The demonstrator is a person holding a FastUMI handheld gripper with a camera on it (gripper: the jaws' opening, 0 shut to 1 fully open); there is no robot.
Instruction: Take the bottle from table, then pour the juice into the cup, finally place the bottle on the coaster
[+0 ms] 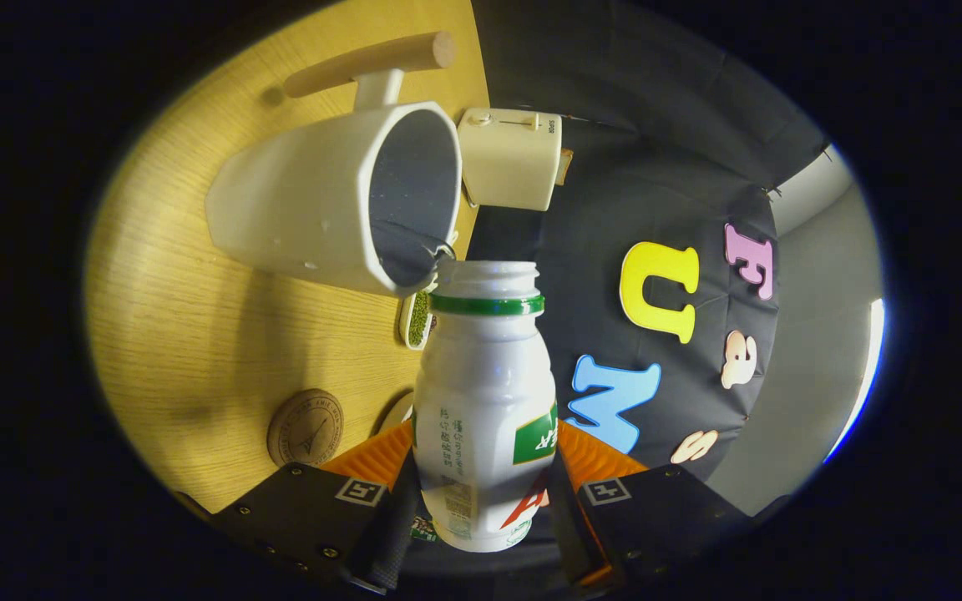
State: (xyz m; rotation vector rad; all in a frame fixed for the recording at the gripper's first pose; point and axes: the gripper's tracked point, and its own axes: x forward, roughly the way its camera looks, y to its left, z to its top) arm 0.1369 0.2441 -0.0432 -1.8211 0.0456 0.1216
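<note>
Between your jaws sits the bottle, a white plastic one with a green ring under its uncapped mouth; both fingers of the gripper press on its lower body, one from each side, so the jaws are pinching it. The whole view is rolled sideways, so the wooden worktop runs as a wall on one side and the booth's black cloth on the other. The bottle's open mouth lies just at the rim of the cup, a white mug with a dark inside and a pale wooden bar handle on a white stem; the mouth and the rim look touching or very nearly so, and you cannot tell which. No stream of juice can be made out at the mouth. The coaster, a round wooden disc with a drawn mark on it, lies on the worktop near your fingers, well apart from the cup. Beyond the cup stands a cream toaster at the worktop's far edge, and a small dish of green bits shows just behind the bottle's neck.
</note>
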